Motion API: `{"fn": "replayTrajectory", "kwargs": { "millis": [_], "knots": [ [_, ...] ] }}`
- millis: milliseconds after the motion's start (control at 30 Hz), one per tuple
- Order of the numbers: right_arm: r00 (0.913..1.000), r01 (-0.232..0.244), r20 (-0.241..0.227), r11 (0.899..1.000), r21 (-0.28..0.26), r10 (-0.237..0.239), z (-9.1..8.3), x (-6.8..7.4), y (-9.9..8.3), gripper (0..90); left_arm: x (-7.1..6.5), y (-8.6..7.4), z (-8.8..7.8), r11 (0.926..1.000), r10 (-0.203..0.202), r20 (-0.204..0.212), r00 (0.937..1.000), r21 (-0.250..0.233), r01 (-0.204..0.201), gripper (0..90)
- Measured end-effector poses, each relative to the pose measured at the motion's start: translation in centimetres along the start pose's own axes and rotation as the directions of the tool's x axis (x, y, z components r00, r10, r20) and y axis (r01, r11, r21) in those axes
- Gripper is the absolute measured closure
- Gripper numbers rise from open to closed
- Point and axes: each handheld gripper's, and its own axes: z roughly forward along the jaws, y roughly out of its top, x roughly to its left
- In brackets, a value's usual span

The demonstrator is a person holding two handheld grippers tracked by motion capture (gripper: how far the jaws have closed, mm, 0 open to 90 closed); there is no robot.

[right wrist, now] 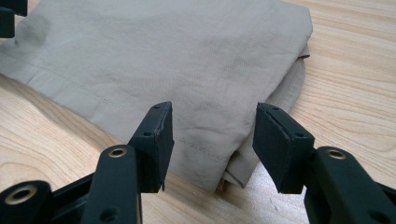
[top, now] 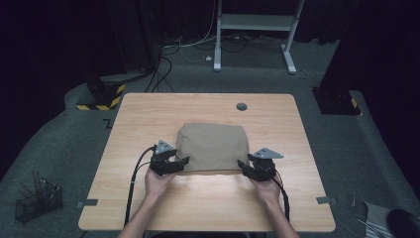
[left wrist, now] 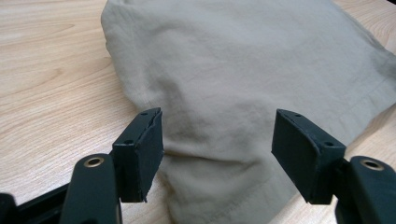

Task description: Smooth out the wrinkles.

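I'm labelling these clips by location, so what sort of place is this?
Probably a recording studio or lab, not a home: a lone wooden table with folded beige cloth sits on grey carpet, with black curtains around, loose cables on the floor and hazard-striped stand bases.

A plain khaki folded cloth (top: 213, 146) lies on the light wood-grain table (top: 148, 114), between black claws.

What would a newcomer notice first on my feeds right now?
A folded tan cloth at the middle of the wooden table. The left gripper and right gripper sit at its two near corners, jaws open over the hem, gripping nothing yet.
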Motion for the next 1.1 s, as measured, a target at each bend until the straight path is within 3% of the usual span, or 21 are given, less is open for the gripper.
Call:
{"fn": "replayTrajectory", "kwargs": {
  "millis": [200, 600, 1100],
  "knots": [
    [1.0, -0.001, -0.003, 1.0, -0.014, 0.001, -0.6, -0.1, 0.0, 47.6, -0.1, -0.1, -0.7, 0.9999, 0.008, -0.002, 1.0, -0.009, -0.008, 33.7],
    [0.9999, -0.015, 0.0, 0.999, -0.034, 0.015, -1.6, -0.2, -0.3, 47.8, 0.3, -0.8, -2.1, 0.999, -0.023, -0.005, 0.9997, -0.038, 0.023, 33.8],
    [0.9996, -0.026, 0.007, 0.999, -0.044, 0.026, -2.7, -0.5, -1.0, 48.0, 0.9, -1.9, -3.8, 0.9988, -0.027, -0.03, 0.9992, -0.041, 0.026, 33.8]
  ]
}}
